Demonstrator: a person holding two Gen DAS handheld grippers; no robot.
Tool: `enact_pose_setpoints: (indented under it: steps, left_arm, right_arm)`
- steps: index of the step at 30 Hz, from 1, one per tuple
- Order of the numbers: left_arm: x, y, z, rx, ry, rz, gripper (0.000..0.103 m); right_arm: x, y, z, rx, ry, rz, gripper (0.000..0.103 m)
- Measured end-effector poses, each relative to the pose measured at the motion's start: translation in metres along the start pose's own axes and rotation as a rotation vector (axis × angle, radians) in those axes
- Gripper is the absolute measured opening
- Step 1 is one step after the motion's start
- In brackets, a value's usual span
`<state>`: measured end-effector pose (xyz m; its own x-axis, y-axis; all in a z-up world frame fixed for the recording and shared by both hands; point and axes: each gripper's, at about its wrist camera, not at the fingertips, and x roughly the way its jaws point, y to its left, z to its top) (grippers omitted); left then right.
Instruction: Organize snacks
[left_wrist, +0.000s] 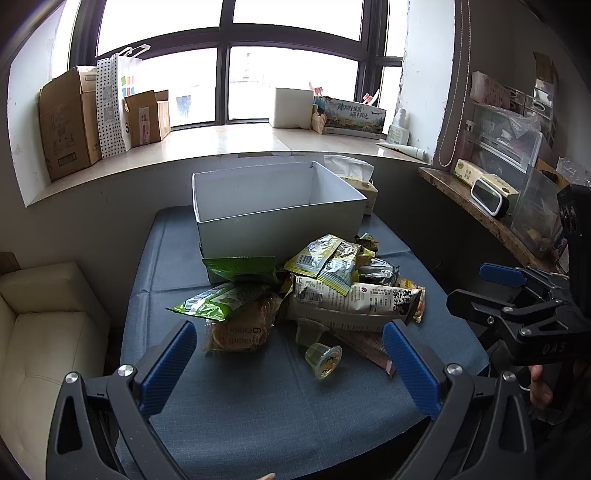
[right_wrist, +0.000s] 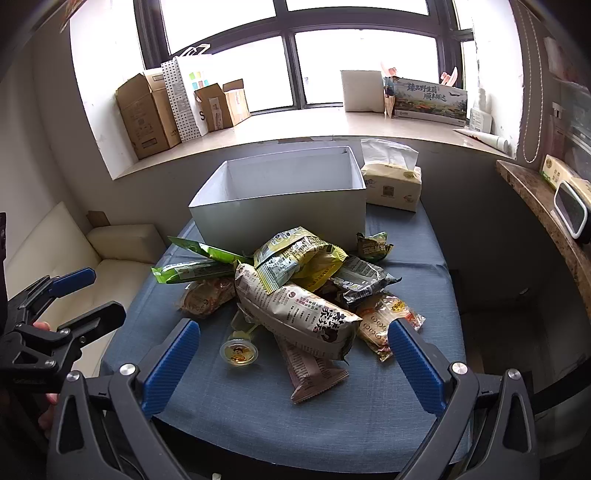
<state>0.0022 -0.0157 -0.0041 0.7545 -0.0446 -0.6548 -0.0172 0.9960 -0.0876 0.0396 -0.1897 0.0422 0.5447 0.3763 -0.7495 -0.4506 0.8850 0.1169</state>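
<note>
A pile of snack packets (left_wrist: 325, 284) (right_wrist: 295, 288) lies on the blue table, in front of an open white box (left_wrist: 273, 206) (right_wrist: 280, 199) whose inside shows nothing. A large beige bag with dark print (right_wrist: 295, 314) tops the pile. Green packets (left_wrist: 221, 299) (right_wrist: 195, 269) lie at its left. A small jelly cup (left_wrist: 323, 360) (right_wrist: 239, 352) rests nearest me. My left gripper (left_wrist: 291, 363) is open, hovering short of the pile. My right gripper (right_wrist: 293, 365) is open too, nothing between its fingers. Each gripper shows at the edge of the other's view.
A tissue pack (right_wrist: 391, 184) stands right of the box. A cream sofa (left_wrist: 44, 332) sits left of the table (right_wrist: 258, 417). A wooden shelf (left_wrist: 480, 210) with a clock runs along the right. Cardboard boxes (left_wrist: 70, 125) line the window sill.
</note>
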Motion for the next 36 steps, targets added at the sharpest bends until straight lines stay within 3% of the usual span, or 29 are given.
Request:
enact_pose_setpoints:
  steps: [36]
  left_arm:
    - [0.0001, 0.0069, -0.0012, -0.011, 0.004, 0.004, 0.103]
  right_arm:
    - [-0.0018, 0.006, -0.0023, -0.027, -0.015, 0.059, 0.103]
